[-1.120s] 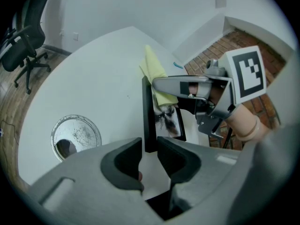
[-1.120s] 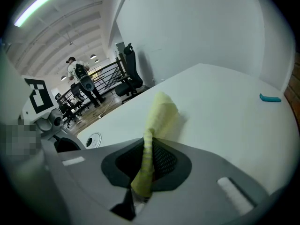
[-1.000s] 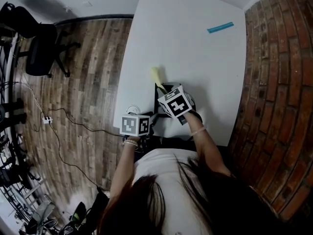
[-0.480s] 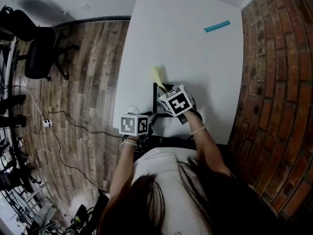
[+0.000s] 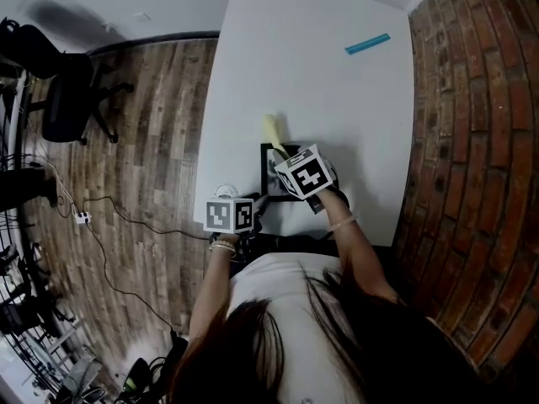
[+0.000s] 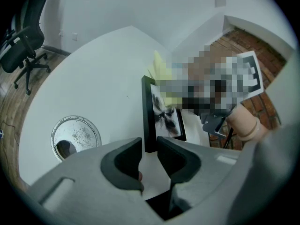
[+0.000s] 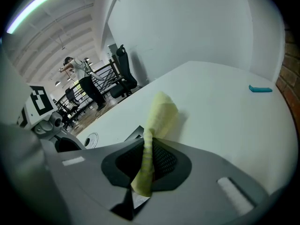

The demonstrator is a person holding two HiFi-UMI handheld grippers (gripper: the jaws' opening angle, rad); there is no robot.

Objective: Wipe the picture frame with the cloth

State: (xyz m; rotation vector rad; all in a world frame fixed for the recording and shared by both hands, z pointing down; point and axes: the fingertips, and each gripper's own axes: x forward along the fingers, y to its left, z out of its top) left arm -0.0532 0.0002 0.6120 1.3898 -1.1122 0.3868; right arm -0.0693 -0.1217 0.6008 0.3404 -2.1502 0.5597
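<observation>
Little has moved since a second ago: both grippers hold their places; only the view has drifted, so the blue strip [image 5: 367, 44] sits a touch further left and more of the frame's left edge shows. White table [image 5: 320, 82] runs away from the person, with wood floor on its left and a brick wall [image 5: 472, 141] on its right. Picture frame [image 6: 149, 116], black-edged, at the near end of the table; in the left gripper view it is nearly edge-on and appears to stand on edge, long axis running straight away from the jaws, its dark blotchy print facing the person's right. Left gripper [image 6: 149, 161]: jaws drawn in on the frame's near edge, pads against both sides. Right gripper [image 7: 149, 161]: jaws closed on the yellow cloth [image 7: 157, 116], whose free end sticks forward and up past the fingertips, toward the table's far end; in the head view it pokes out beyond the frame's far corner. Round silver disc [image 6: 75, 137] lies flat left of the frame, apart from it. Only square black-and-white markers on the gripper cubes
</observation>
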